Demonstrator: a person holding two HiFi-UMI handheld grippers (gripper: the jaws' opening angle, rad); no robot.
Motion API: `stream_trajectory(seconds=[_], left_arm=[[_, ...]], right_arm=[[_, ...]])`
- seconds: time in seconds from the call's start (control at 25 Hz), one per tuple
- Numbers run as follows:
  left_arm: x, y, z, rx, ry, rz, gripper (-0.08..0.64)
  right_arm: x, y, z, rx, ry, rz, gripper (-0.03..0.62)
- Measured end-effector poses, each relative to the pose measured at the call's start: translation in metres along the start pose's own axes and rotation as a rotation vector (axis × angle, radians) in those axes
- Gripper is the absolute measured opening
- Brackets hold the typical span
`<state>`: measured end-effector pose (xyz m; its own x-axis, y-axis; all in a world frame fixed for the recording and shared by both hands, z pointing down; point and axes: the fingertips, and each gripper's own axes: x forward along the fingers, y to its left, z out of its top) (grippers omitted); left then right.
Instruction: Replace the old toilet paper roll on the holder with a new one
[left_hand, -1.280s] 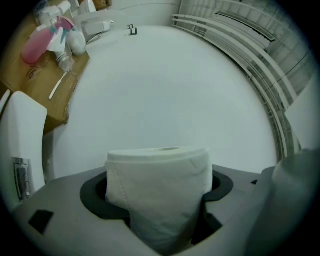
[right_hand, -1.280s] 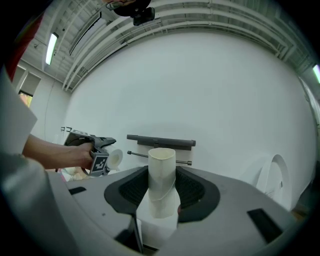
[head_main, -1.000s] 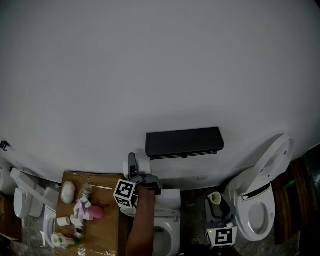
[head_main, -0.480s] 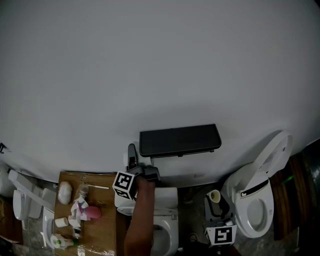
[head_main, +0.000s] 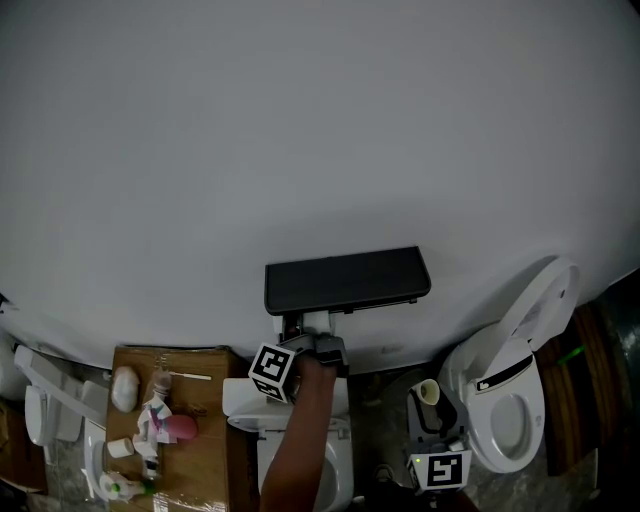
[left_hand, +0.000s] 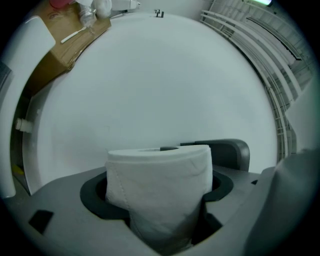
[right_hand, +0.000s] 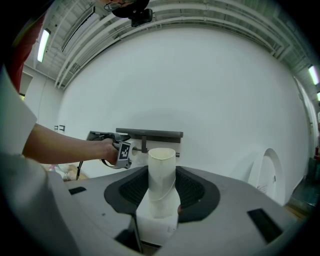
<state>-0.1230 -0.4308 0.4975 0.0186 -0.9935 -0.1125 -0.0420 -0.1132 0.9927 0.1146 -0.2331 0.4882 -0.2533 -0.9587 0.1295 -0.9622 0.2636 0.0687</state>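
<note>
A full white toilet paper roll (left_hand: 157, 175) stands upright between the jaws of my left gripper (left_hand: 160, 217), which is shut on it. In the head view the left gripper (head_main: 300, 338) holds the roll (head_main: 311, 322) just under the black wall holder (head_main: 345, 280). The right gripper view shows that holder (right_hand: 145, 134) with a thin rod below it, beside the left gripper's marker cube (right_hand: 123, 151). My right gripper (right_hand: 160, 200) is shut on an empty cardboard tube (right_hand: 162, 172), low near the floor (head_main: 432, 412).
A white toilet with raised lid (head_main: 512, 385) stands at the right, another toilet (head_main: 290, 440) under my left arm. A cardboard box (head_main: 200, 440) at the left carries bottles and small items. The plain white wall (head_main: 320, 130) fills the upper view.
My left gripper has moved right with the roll, from beside the holder's left end to just beneath it. The right gripper with the tube has stayed in place.
</note>
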Motion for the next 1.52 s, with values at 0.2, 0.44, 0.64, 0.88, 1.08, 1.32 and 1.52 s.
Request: stream_trajectory(seconds=[0.2, 0.44, 0.64, 0.88, 1.08, 1.32, 1.52], left_arm=[[0.003, 0.003, -0.025, -0.023, 0.018, 0.004, 0.434], [0.001, 0.000, -0.026, -0.010, -0.008, -0.017, 0.434], [-0.001, -0.005, -0.017, -0.005, -0.051, -0.041, 0.493], [-0.003, -0.003, -0.010, 0.006, -0.053, -0.022, 0.518], [-0.007, -0.003, -0.001, 0.005, -0.057, -0.023, 0.518], [-0.016, -0.004, 0.022, 0.020, -0.080, -0.021, 0.518], [-0.025, -0.003, 0.044, 0.033, -0.103, -0.018, 0.518]], right_arm=[[-0.004, -0.010, -0.001, 0.017, 0.004, -0.024, 0.172], [-0.009, -0.018, -0.001, 0.018, 0.001, -0.033, 0.172], [-0.007, -0.015, -0.004, 0.018, 0.011, -0.019, 0.173], [-0.005, -0.009, -0.004, 0.013, 0.019, -0.001, 0.173], [-0.004, -0.005, -0.001, 0.008, 0.008, 0.001, 0.173], [-0.002, 0.005, 0.003, 0.002, 0.009, 0.018, 0.173], [-0.001, 0.018, 0.009, -0.006, -0.009, 0.045, 0.173]])
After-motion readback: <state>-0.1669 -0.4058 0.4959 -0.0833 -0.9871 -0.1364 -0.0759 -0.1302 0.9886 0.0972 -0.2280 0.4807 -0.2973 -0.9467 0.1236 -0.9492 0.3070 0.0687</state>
